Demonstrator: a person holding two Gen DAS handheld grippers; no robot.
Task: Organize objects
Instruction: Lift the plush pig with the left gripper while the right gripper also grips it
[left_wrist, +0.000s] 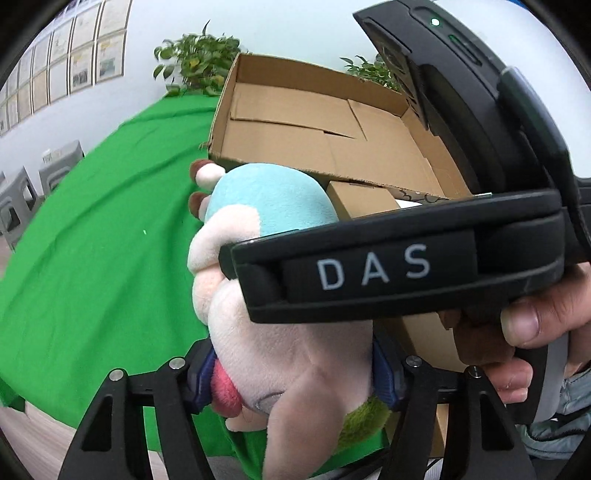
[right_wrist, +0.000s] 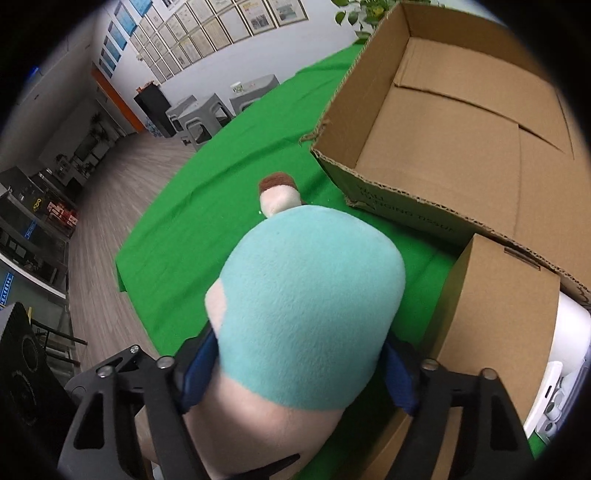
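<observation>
the left gripper (left_wrist: 295, 384) pinched the plush toy (left_wrist: 280, 332) at its pink end, the right gripper (right_wrist: 299, 373) clamped its teal back, holding it above the green-covered desk (right_wrist: 207, 229), beside the open cardboard box (right_wrist: 461, 147) toward the right edge

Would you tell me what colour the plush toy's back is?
Light turquoise, on the plush toy; right wrist view shows it best.

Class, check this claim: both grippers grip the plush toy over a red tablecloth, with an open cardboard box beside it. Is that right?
One thing is wrong: the tablecloth is green, not red, as the right wrist view shows. The rest holds: the left gripper and the right gripper both grip the plush toy, with the open cardboard box beside it.
</observation>
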